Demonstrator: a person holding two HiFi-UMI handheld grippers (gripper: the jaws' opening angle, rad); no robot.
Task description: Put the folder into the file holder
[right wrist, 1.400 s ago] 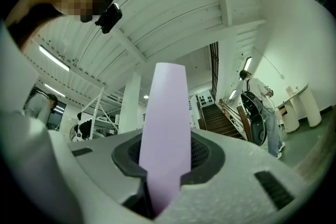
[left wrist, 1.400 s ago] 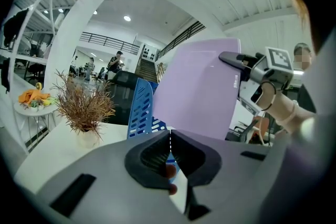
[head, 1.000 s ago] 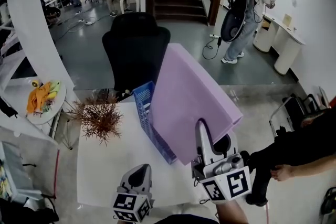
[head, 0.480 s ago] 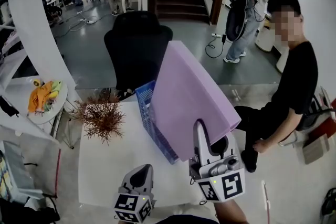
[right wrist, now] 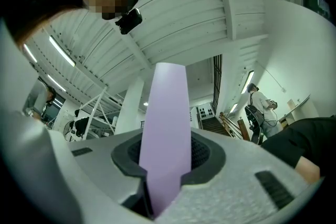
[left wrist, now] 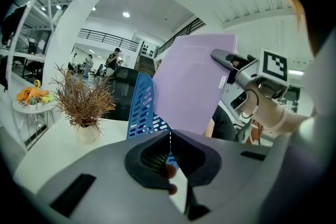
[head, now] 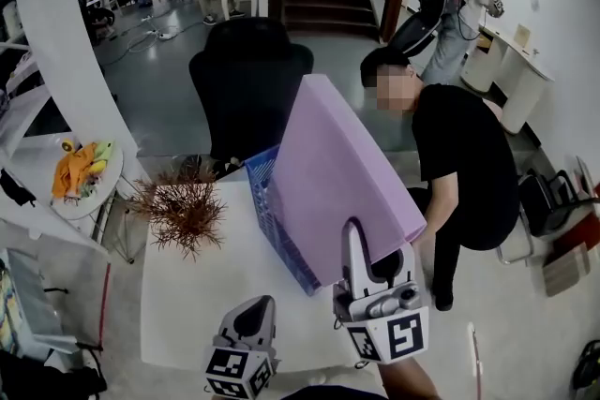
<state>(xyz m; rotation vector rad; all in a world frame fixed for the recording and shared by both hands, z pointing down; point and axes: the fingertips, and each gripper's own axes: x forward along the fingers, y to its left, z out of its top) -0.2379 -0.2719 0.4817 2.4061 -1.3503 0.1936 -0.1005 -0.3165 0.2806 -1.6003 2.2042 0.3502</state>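
A bystander in black (head: 459, 164) has stepped in beside the white table (head: 197, 295), yet the right gripper (head: 359, 244) still clamps the flat lilac plastic folder (head: 337, 173) slanted over the blue slotted file holder (head: 263, 192), apparently not yet seated, and the left gripper (head: 251, 318) stays closed and empty.

The right gripper (head: 359, 244) tilts upward, its jaws clamped on the corner of the purple folder (head: 342, 164), which rises from between the fingers. The left gripper (head: 253, 309) hangs lower, its jaws pressed together with nothing between them.
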